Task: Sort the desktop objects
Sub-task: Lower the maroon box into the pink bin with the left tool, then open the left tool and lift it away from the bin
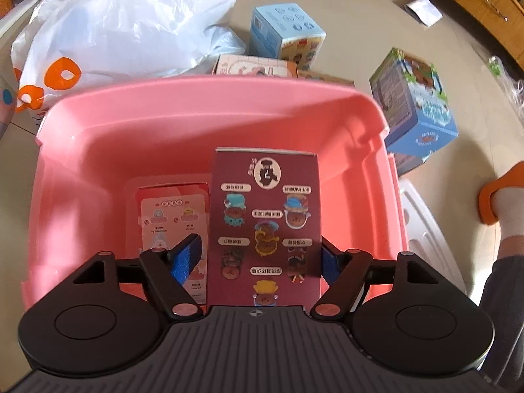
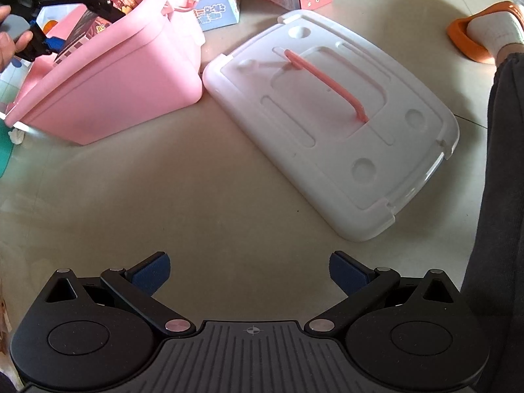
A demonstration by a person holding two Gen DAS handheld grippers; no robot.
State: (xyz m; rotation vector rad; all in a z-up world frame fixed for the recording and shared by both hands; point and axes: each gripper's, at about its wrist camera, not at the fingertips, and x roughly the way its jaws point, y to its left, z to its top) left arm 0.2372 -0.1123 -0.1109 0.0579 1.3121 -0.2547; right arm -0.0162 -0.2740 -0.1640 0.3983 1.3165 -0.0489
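My left gripper (image 1: 257, 257) hangs over the open pink bin (image 1: 98, 150). A dark red toy box (image 1: 267, 226) stands between its fingers, but the left pad (image 1: 185, 258) is clear of the box side, so the jaws are open. A pink-red box (image 1: 170, 222) lies on the bin floor to its left. In the right wrist view the left gripper (image 2: 49, 16) shows at the bin (image 2: 108, 75) with the dark box (image 2: 88, 29). My right gripper (image 2: 249, 275) is open and empty above bare floor.
The bin's white lid (image 2: 330, 131) with a pink handle lies on the floor right of the bin. Blue boxes (image 1: 285, 32) (image 1: 416, 104) and a white plastic bag (image 1: 114, 23) sit beyond the bin. A person's foot in an orange slipper (image 2: 481, 32) is at the right.
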